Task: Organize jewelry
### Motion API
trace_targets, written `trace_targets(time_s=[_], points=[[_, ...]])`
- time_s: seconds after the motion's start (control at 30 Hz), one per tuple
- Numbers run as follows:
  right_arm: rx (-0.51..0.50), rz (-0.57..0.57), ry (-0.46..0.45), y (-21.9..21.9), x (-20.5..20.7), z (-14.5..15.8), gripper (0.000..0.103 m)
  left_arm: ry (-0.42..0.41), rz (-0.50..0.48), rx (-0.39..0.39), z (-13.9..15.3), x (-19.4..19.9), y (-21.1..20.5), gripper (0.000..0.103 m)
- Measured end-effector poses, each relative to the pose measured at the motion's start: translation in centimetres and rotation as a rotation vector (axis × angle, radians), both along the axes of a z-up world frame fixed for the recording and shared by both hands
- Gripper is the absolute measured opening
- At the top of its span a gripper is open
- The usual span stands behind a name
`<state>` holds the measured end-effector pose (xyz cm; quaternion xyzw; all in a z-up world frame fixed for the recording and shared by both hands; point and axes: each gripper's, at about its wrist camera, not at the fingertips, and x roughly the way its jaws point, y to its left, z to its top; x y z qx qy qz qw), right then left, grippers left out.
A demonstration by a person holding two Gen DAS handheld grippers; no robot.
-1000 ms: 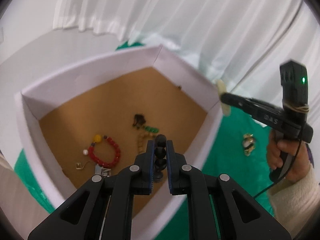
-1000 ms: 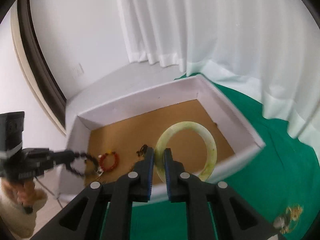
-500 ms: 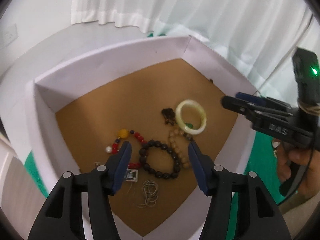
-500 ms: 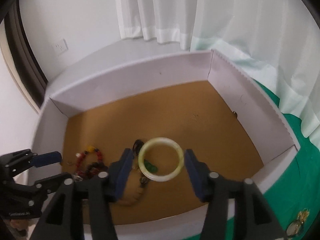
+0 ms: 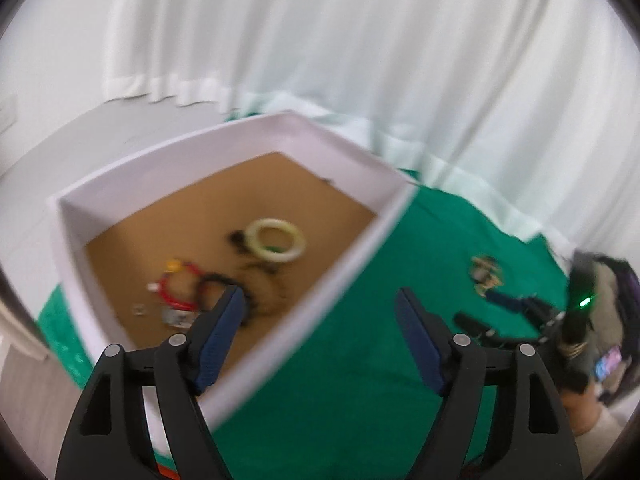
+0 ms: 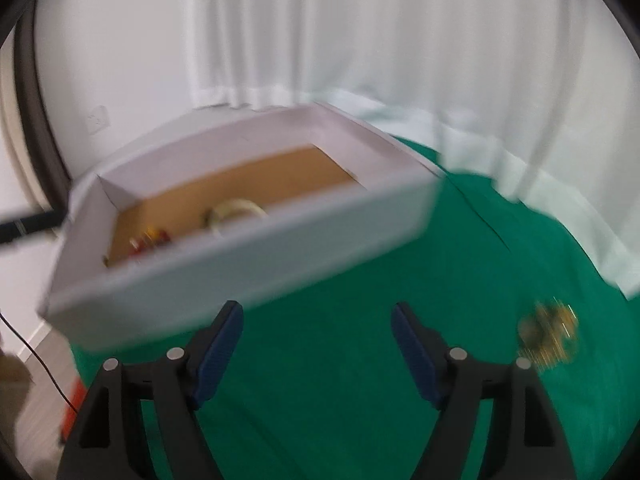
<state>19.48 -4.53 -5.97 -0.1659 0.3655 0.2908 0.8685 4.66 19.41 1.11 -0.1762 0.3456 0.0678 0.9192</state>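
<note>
So both drops done: pale bangle [image 5: 275, 239] & dark beads [image 5: 224, 286] now in the box [image 5: 224, 376], left gripper [image 5: 320, 344] and right gripper [image 6: 318, 354] jaws opening empty, next prob the gold piece [image 6: 548, 336] on green cloth [image 6: 340, 360].

One white box [image 5: 224, 148] holds one pale bangle [image 5: 275, 239], one red bead bracelet [image 5: 176, 288] and what look like two dark bead bracelets [image 5: 256, 300], blurred. One gold jewelry cluster [image 5: 485, 274] lies outside.
</note>
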Motion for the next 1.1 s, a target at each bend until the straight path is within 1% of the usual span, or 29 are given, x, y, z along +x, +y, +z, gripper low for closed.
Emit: trace_targets(time_s=[0.13,0.2,0.27,0.37,0.43,0.53,0.63,0.73,0.87,0.97,1.1], points=[[-0.030,-0.150,0.042,-7.4,-1.0,-2.3,0.078,-0.006,-0.106,0.017,-0.4,1.0,-5.1,0.088],[-0.036,-0.224,0.057,-10.5,-1.5,-3.1,0.078,0.011,-0.158,0.024,-1.5,1.7,-7.8,0.089],[-0.018,-0.306,0.076,-14.1,-2.1,-3.8,0.078,0.047,-0.204,0.021,-3.4,2.6,-10.5,0.089],[0.019,-0.395,0.084,-18.3,-3.2,-4.5,0.078,0.105,-0.263,0.002,-5.9,3.6,-13.8,0.088],[0.021,-0.448,0.073,-20.6,-3.9,-4.9,0.078,0.138,-0.300,0.004,-7.3,4.0,-15.6,0.088],[0.011,-0.504,0.049,-23.0,-4.6,-5.3,0.078,0.182,-0.337,0.032,-8.9,4.2,-17.9,0.088],[0.050,-0.543,0.061,-24.7,-4.9,-5.7,0.078,0.212,-0.344,0.053,-9.7,4.4,-18.7,0.088],[0.069,-0.550,0.079,-25.2,-5.0,-6.0,0.078,0.225,-0.341,0.058,-9.9,4.5,-19.0,0.088],[0.059,-0.528,0.084,-24.8,-5.2,-6.2,0.078,0.234,-0.321,0.070,-9.9,4.6,-18.9,0.088],[0.045,-0.529,0.075,-24.6,-5.7,-6.4,0.078,0.245,-0.314,0.065,-10.4,4.5,-19.0,0.088],[0.044,-0.532,0.088,-24.6,-5.7,-6.9,0.078,0.261,-0.314,0.065,-10.8,4.7,-19.2,0.088]])
